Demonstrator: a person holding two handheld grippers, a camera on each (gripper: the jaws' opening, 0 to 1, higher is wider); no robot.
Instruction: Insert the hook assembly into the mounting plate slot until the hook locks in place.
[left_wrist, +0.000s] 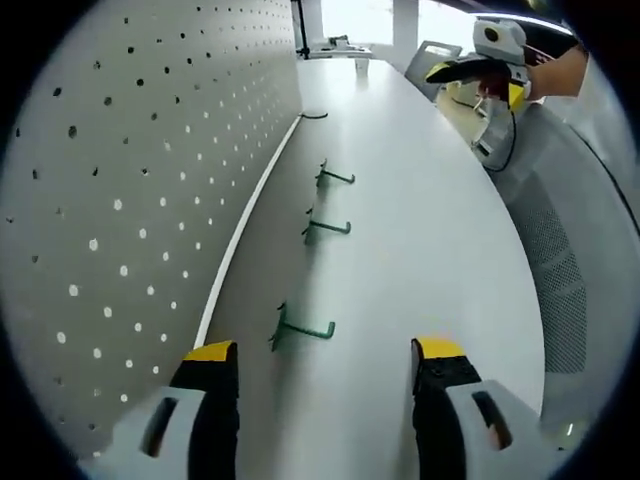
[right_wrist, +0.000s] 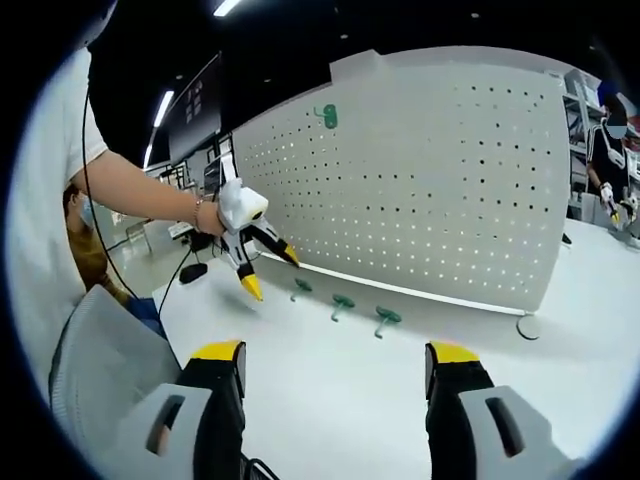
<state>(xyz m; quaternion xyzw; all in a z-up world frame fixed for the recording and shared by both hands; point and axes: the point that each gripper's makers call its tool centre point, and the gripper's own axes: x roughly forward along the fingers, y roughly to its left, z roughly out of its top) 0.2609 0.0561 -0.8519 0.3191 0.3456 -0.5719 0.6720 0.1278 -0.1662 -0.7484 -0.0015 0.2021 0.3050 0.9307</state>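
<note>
1. Left hand-held gripper (left_wrist: 325, 365): jaws spread wide, released, nothing between them; yellow-tipped black fingers hang over the white worktop (left_wrist: 420, 230). It also shows in the right gripper view (right_wrist: 268, 270), held by a person's hand (right_wrist: 215, 215), jaws apart, above the worktop's left part.
2. Right hand-held gripper (right_wrist: 335, 370): jaws also wide apart, released, holding nothing, over the worktop (right_wrist: 330, 390). In the left gripper view it shows far off at top right (left_wrist: 470, 70), in a hand; open or closed can't be told from there.
3. Three green hooks lie on the worktop in a row just beside the pegboard's foot: nearest hook (left_wrist: 300, 328), middle hook (left_wrist: 325, 227), far hook (left_wrist: 333, 177). In the right gripper view the same row: (right_wrist: 387, 318), (right_wrist: 343, 302), (right_wrist: 302, 287).
4. White pegboard (left_wrist: 140, 180) (the mounting plate) stands upright on the worktop, all rows of holes; in the right gripper view (right_wrist: 430, 180) one green hook (right_wrist: 326, 116) already sits near its upper left.
5. Containers: can't tell of any on the worktop.
6. Another person (right_wrist: 607, 150) stands at far right behind the board.
</note>
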